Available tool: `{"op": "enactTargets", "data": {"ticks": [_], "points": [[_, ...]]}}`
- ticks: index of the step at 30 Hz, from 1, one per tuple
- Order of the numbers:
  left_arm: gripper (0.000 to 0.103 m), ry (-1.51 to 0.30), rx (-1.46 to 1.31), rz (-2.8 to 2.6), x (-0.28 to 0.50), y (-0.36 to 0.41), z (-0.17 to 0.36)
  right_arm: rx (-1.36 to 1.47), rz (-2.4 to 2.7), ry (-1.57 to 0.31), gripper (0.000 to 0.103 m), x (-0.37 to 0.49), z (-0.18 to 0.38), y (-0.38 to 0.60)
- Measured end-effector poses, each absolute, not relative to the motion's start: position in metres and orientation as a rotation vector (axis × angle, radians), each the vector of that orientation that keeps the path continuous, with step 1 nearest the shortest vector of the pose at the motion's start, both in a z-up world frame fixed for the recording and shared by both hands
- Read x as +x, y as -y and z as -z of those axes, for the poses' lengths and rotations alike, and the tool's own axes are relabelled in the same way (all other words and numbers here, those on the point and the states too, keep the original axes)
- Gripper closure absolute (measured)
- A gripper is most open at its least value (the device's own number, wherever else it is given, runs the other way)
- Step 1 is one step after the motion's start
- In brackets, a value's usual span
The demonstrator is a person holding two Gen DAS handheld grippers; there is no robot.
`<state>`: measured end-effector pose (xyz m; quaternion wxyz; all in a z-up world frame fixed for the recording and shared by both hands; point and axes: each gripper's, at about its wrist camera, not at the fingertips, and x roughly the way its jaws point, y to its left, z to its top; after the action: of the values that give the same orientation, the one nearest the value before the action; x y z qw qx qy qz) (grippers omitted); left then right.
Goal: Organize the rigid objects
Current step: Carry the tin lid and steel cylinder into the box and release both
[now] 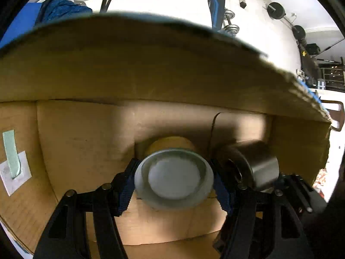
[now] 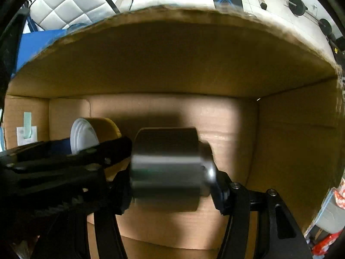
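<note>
you are clenching a can [image 1: 174, 181] in your left gripper [image 1: 174, 185] and a metal cylinder [image 2: 168, 168] crosswise in your right gripper [image 2: 172, 185], both hanging over the box [image 2: 172, 64] floor.

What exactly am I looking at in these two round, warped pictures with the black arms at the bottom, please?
Each picture comes from a fisheye camera mounted on a hand-held claw; a person carries one in each hand. Both look down into a cardboard box. The left view shows the left claw gripping a tan can with a pale lid. The right view shows the right claw around a blurred grey metal cylinder, with the other claw and can to its left. A green-and-white label sticks to the box floor. Whether either item already rests on the bottom is unclear.
</note>
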<state>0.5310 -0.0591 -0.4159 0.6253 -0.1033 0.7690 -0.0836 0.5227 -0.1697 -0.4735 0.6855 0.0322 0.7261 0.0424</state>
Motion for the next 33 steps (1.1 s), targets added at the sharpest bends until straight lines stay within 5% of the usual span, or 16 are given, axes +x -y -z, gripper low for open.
{"op": "enactTargets", "data": {"ticks": [5, 13, 20, 33], "points": [[0.038, -1.783, -0.245, 0.173, 0.522, 0.058, 0.409, 0.011, -0.078, -1.642, 0.024, 0.524, 0.465, 0.167], [0.03, -1.724, -0.179, 0.146, 0.503, 0.054, 0.366, 0.027, -0.058, -1.626, 0.017, 0.507, 0.44, 0.176], [0.002, -1.589, -0.186, 0.094, 0.472, 0.042, 0.314, -0.038, -0.026, -1.536, 0.003, 0.446, 0.396, 0.174], [0.001, -1.297, -0.067, 0.017, 0.373, 0.018, 0.261, -0.014, 0.012, -1.337, 0.0, 0.339, 0.339, 0.164]]}}
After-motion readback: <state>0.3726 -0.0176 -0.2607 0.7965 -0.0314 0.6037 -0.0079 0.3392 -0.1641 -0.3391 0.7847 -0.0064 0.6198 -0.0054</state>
